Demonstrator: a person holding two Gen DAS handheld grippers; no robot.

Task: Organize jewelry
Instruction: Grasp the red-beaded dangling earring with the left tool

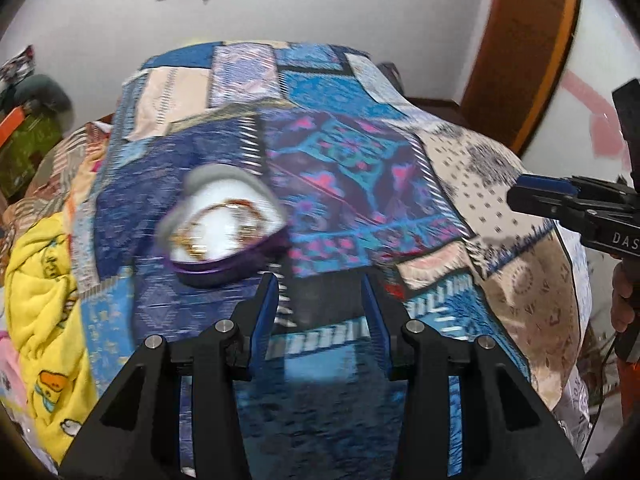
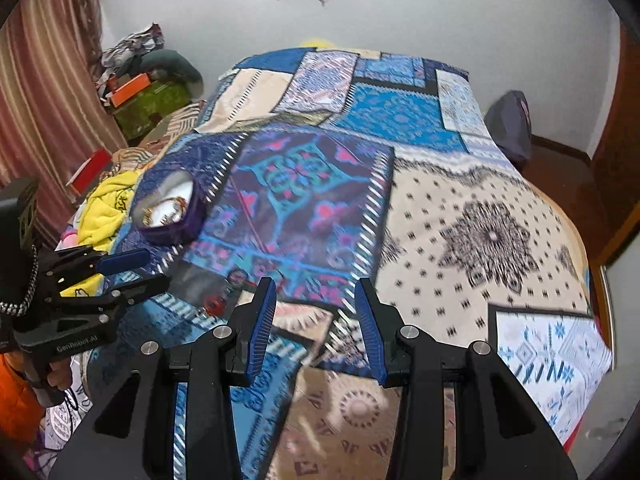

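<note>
1. Left wrist view: the left gripper [image 1: 320,300], black with blue finger pads, has its two fingers spread apart, and nothing sits between them.
2. Under it lies a patchwork bedspread of blue, purple and cream printed cloth [image 1: 340,168], which covers the bed.
3. A small purple heart-shaped jewelry box with a white inside [image 1: 224,236] rests on the bedspread, just ahead of the left finger and a little to its left. It is not touching the gripper.
4. Thin gold rings or bangles [image 1: 224,220] lie inside the box. The picture is blurry, so I cannot tell how many.
5. A fluffy yellow blanket with little cartoon shapes [image 1: 40,300] is bunched up at the left side of the bed.
6. The right gripper [image 1: 520,192] pokes in from the right edge, well apart from the box.
7. Right wrist view: the right gripper [image 2: 316,316] also has its fingers wide apart and holds nothing.
8. A small beaded thing with red bits [image 2: 224,292] lies on the bedspread just beside the right gripper's left finger. It is too blurry to name.
9. The purple box [image 2: 172,212] sits far off to the left here, near the left gripper [image 2: 132,268].
</note>
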